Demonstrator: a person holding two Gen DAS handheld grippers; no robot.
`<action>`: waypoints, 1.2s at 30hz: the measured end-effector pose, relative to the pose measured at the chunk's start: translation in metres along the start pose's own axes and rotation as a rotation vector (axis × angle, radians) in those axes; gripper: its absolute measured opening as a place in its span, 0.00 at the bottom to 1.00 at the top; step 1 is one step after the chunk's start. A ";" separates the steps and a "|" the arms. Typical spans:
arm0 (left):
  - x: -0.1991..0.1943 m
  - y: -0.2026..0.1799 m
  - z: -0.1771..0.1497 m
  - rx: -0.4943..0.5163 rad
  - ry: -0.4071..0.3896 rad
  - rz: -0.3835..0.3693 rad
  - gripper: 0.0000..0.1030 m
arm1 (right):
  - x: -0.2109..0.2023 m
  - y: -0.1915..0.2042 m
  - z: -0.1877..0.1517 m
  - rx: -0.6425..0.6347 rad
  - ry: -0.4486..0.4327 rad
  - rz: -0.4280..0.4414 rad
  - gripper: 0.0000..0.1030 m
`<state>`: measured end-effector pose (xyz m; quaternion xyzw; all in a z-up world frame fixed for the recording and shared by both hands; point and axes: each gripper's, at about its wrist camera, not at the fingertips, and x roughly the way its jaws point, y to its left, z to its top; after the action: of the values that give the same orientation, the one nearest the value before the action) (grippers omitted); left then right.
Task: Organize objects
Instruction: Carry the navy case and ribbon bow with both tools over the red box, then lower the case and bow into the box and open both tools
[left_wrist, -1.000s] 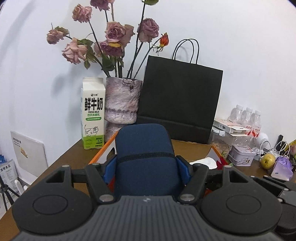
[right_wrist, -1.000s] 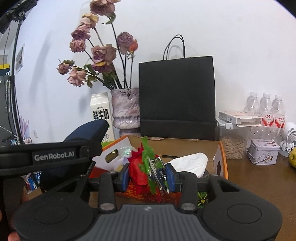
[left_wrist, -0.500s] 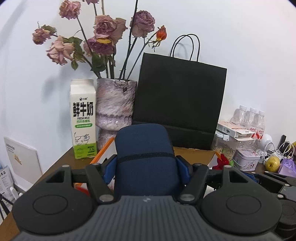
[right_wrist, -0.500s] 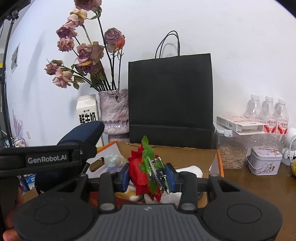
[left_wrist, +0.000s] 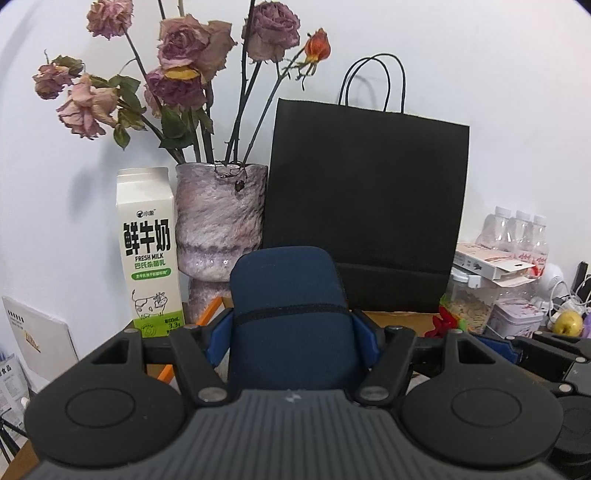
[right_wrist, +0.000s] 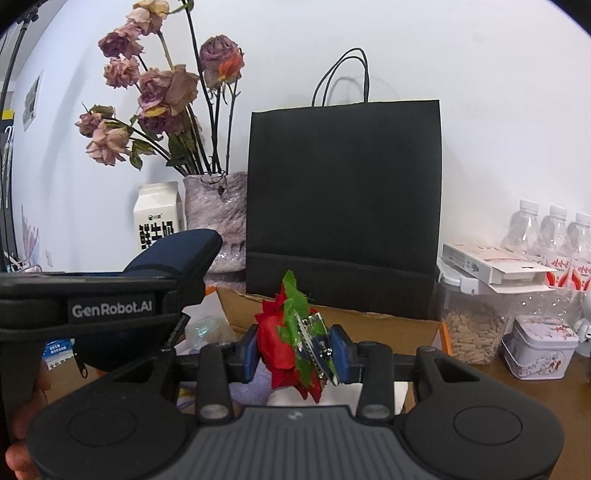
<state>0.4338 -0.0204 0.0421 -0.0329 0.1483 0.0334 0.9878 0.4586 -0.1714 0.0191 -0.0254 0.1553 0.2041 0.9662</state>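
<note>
Brown table (right_wrist: 576, 398) carries milk carton (left_wrist: 149, 254), vase (left_wrist: 221, 229).

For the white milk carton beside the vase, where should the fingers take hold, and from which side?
Grip the tall white milk carton across its flat side panels at mid-body, below the sloped gable top, coming from the front. It stands upright with the mottled pink vase close on its right, the wall behind, so the front is freest.

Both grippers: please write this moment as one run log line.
left gripper: shut on blue pouch | right gripper: shut on red flower clip | both above cardboard box
</note>
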 end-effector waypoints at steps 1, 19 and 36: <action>0.004 0.000 0.000 0.002 0.002 0.000 0.66 | 0.005 -0.002 0.001 0.001 0.002 -0.003 0.37; 0.033 0.009 -0.002 -0.011 0.001 0.002 1.00 | 0.044 -0.017 -0.004 0.005 0.074 -0.050 1.00; 0.035 0.011 -0.004 -0.008 0.014 0.023 1.00 | 0.045 -0.022 -0.007 0.028 0.093 -0.078 1.00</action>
<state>0.4655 -0.0075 0.0272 -0.0354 0.1556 0.0453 0.9861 0.5047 -0.1750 -0.0020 -0.0271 0.2016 0.1629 0.9654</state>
